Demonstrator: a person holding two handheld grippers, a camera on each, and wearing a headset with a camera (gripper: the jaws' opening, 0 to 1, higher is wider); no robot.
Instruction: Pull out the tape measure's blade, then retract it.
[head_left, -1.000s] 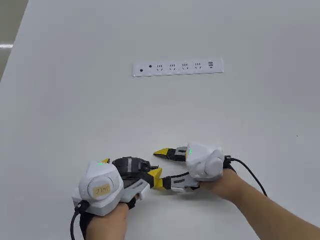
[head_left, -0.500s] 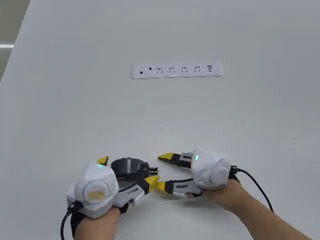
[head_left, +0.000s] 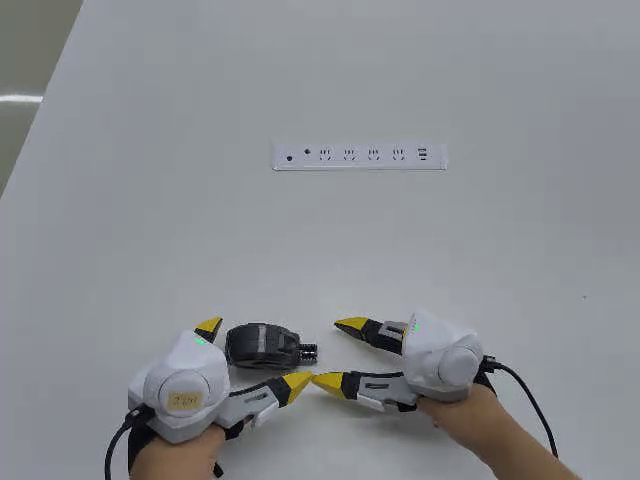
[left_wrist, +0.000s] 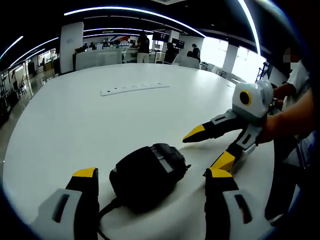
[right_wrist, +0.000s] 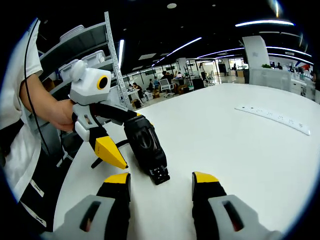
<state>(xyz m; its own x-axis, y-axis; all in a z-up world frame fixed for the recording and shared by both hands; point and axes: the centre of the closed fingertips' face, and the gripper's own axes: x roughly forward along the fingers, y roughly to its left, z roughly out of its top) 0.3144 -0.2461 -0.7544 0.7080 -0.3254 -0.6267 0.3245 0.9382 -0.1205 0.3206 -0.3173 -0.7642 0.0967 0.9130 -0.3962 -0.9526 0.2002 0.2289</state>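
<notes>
A black tape measure (head_left: 262, 344) lies on the white table (head_left: 300, 240), blade retracted, its hook end pointing right. My left gripper (head_left: 253, 353) is open, its yellow-tipped jaws straddling the case without touching it. In the left gripper view the tape measure (left_wrist: 147, 175) sits between the fingertips (left_wrist: 85, 173). My right gripper (head_left: 338, 352) is open just right of the hook, holding nothing. In the right gripper view the tape measure (right_wrist: 145, 142) lies ahead of the right gripper (right_wrist: 161, 178), with the left gripper's fingers (right_wrist: 111, 152) beside it.
A white power strip (head_left: 358, 156) lies flat further back on the table, also seen as the power strip (left_wrist: 132, 89) and the power strip (right_wrist: 277, 118). The table's left edge (head_left: 40, 130) runs diagonally at the far left. Shelving and people stand beyond the table.
My left gripper's jaws have spread and drawn back, so the tape measure now lies loose between them. My right gripper has shifted a little to the right, away from the case.
</notes>
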